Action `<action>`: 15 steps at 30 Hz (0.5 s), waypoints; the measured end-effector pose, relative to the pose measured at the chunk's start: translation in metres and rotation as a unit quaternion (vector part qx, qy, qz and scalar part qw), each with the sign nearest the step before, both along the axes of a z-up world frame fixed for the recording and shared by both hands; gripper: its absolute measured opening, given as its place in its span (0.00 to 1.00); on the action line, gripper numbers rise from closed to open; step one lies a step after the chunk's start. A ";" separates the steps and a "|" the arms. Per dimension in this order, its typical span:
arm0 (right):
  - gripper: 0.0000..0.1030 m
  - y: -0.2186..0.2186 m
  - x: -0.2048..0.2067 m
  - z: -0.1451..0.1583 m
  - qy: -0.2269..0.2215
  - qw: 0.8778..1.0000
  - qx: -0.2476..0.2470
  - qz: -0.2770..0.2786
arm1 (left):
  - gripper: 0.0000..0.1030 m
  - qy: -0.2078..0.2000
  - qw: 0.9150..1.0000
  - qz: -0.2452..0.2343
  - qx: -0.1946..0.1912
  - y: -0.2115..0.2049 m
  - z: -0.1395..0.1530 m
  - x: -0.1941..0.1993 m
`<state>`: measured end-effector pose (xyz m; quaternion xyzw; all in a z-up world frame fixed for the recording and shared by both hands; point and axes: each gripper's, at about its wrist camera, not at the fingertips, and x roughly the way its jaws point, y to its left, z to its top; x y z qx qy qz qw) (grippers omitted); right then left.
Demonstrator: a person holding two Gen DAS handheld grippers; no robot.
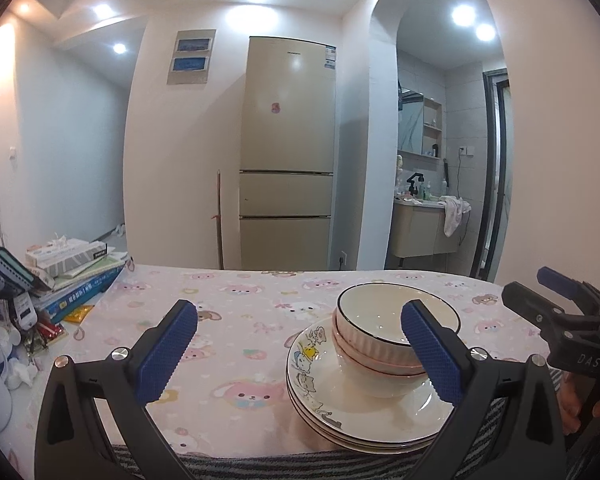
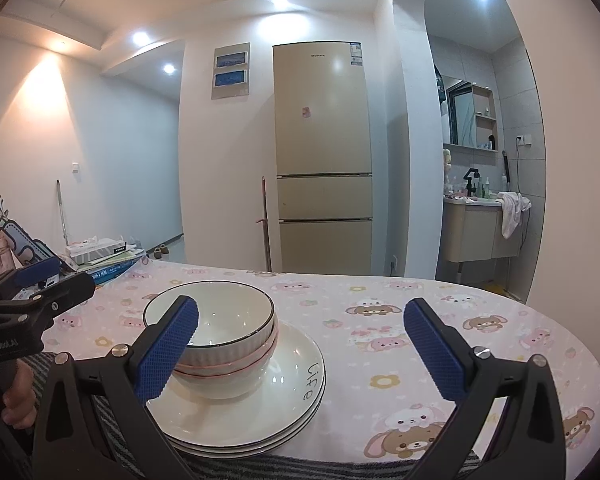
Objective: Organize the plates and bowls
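The bowls [image 2: 228,320] are shiny and smooth, with ribbed sides. The plates [image 2: 260,412] under them are shiny too. The tablecloth [image 1: 236,320] looks smooth with a soft shine. At its 6 o'clock edge lies fuzzy striped cloth [image 1: 228,466]. Both grippers have bumpy blue pads [image 1: 168,348] on dull black plastic with shiny metal screws.

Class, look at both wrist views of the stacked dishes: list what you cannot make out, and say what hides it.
- Number of bowls: right view, nested rims, partly behind a blue finger.
- Plate pictures: left view, covered by the bowls.
- Near edge of the plates: right view, behind the gripper frame.
- Book titles: left view, too small.
- Fridge label: both views, too small.
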<state>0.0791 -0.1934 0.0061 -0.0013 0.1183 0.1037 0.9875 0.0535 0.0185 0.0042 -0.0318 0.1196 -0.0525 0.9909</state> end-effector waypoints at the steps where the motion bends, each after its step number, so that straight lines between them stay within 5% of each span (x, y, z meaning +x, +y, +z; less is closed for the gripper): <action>1: 1.00 0.000 0.000 0.000 0.000 1.000 0.000 0.000 | 1.00 0.000 1.000 0.001 -0.002 0.002 0.000 0.000; 15: 1.00 0.001 -0.001 0.000 -0.003 1.000 -0.003 -0.003 | 1.00 -0.008 1.000 -0.002 0.011 -0.001 0.002 -0.002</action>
